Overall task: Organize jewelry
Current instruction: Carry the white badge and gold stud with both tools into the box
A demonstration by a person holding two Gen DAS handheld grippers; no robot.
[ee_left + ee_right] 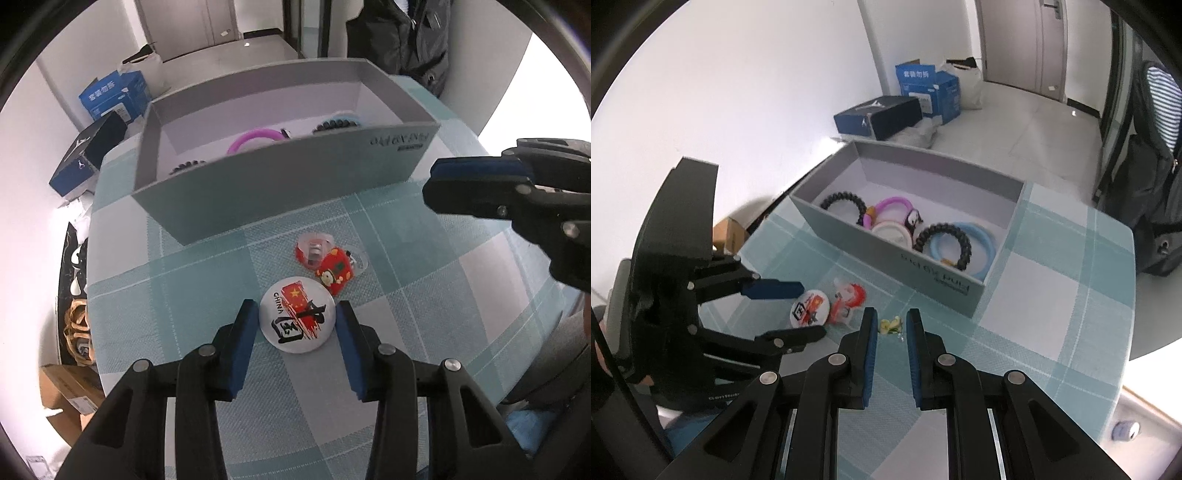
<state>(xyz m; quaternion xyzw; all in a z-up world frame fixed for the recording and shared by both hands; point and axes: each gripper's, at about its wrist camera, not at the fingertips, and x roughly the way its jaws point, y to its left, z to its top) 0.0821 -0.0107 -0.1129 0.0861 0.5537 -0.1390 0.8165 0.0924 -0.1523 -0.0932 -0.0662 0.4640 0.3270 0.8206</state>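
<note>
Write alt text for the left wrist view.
The left gripper clamps a white China badge on the checked tablecloth. Beyond it lie red trinkets and a grey box holding bracelets; the shut right gripper hovers at right.

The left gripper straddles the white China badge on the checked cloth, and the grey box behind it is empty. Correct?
Not quite. The left gripper does straddle the badge on the cloth, but the box is not empty: the right wrist view shows black, pink and blue bracelets lying in it.
</note>
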